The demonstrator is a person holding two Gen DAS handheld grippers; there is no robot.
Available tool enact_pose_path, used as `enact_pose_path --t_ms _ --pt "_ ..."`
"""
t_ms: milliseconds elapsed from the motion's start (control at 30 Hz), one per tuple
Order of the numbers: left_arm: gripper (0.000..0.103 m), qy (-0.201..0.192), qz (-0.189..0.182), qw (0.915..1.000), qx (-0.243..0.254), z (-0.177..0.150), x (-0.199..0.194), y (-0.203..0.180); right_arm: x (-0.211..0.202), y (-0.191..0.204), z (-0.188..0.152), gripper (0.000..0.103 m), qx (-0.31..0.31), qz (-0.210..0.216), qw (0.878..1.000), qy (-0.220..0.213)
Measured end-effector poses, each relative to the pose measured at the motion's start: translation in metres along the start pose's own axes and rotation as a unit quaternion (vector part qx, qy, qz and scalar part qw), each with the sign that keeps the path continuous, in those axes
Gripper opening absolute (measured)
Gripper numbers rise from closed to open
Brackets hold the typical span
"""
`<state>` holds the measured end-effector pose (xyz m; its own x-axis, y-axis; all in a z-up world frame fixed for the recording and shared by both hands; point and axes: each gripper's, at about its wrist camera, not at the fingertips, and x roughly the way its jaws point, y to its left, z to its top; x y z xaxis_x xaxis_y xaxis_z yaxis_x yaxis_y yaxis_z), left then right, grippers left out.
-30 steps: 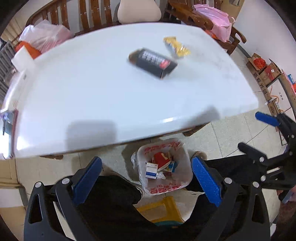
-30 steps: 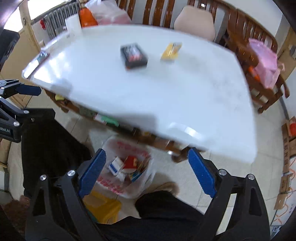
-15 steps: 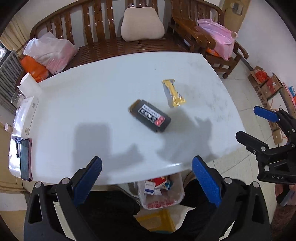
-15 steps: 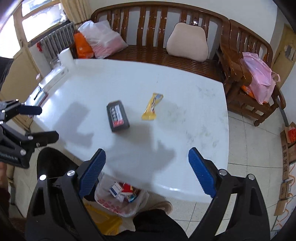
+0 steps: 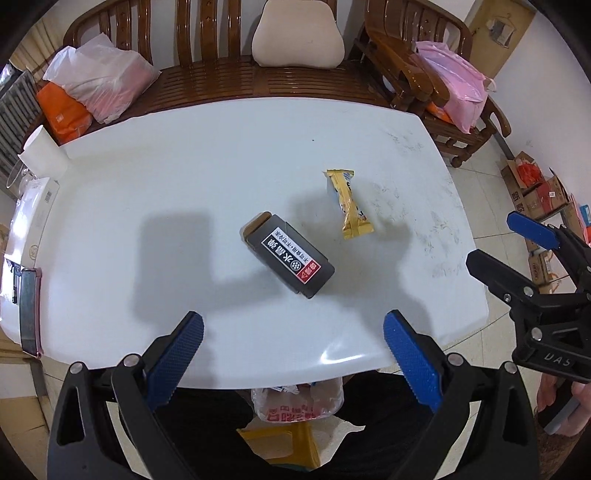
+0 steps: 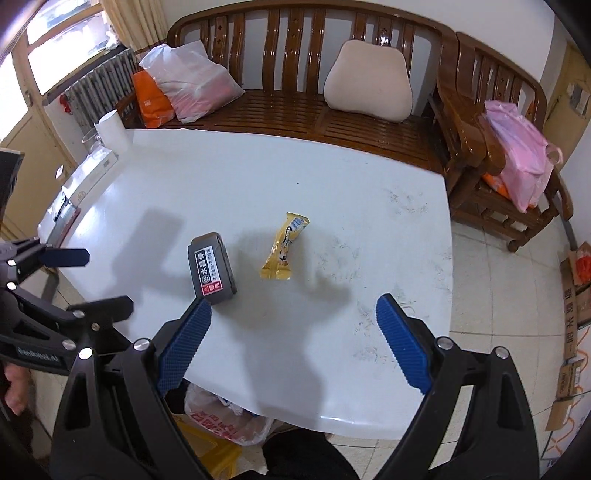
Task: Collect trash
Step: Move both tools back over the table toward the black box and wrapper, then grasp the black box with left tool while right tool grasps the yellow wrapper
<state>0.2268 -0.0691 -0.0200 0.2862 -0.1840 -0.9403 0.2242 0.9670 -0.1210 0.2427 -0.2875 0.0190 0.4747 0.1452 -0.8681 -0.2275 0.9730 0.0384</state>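
A dark grey box [image 5: 290, 260] [image 6: 211, 267] with a white and red label lies on the white table [image 5: 184, 184] [image 6: 332, 184]. Just right of it lies a yellow snack wrapper [image 5: 348, 204] [image 6: 284, 247]. My left gripper [image 5: 293, 352] is open above the table's near edge, short of the box. My right gripper [image 6: 293, 339] is open too, over the near right part of the table, with the box by its left fingertip. Under the table's near edge hangs a plastic trash bag [image 5: 297, 400] [image 6: 225, 417] with red print, partly hidden by the table.
A wooden bench [image 6: 314, 110] with a beige cushion [image 5: 298, 35] and plastic bags [image 5: 103, 79] stands behind the table. A wooden chair [image 6: 491, 166] holds a pink bag [image 6: 517, 155]. A phone [image 5: 29, 310], a white box [image 6: 92, 177] and a paper roll [image 5: 42, 155] line the table's left edge. A yellow stool [image 5: 284, 443] stands below.
Both grippers have lifted away from the trash bag and tilted up over the table. The box and wrapper now sit nearer the middle of both views; the bag is mostly hidden.
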Motion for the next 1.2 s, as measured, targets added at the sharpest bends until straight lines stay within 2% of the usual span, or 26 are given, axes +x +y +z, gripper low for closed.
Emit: enact_pose_path --t_ms 200,500,900,1000,1200 --pt "0.095 -0.004 0.008 0.9996 -0.029 0.012 0.02 0.002 0.017 -0.006 0.015 0.089 0.004 -0.008 1.0 0.014" --pt "0.095 0.028 0.007 0.9978 -0.06 0.026 0.068 0.01 0.06 -0.017 0.037 0.089 0.015 -0.013 0.999 0.046" --pt "0.095 0.06 0.006 0.9905 -0.124 0.042 0.123 0.026 0.123 -0.015 0.058 0.089 0.022 -0.008 0.996 0.089" --pt "0.095 0.055 0.021 0.9881 -0.142 0.045 0.133 0.032 0.139 -0.015 0.061 0.089 0.023 -0.009 0.995 0.1" --pt "0.095 0.069 0.018 0.9865 -0.147 0.05 0.15 0.035 0.165 -0.011 0.063 0.089 0.024 -0.015 0.992 0.121"
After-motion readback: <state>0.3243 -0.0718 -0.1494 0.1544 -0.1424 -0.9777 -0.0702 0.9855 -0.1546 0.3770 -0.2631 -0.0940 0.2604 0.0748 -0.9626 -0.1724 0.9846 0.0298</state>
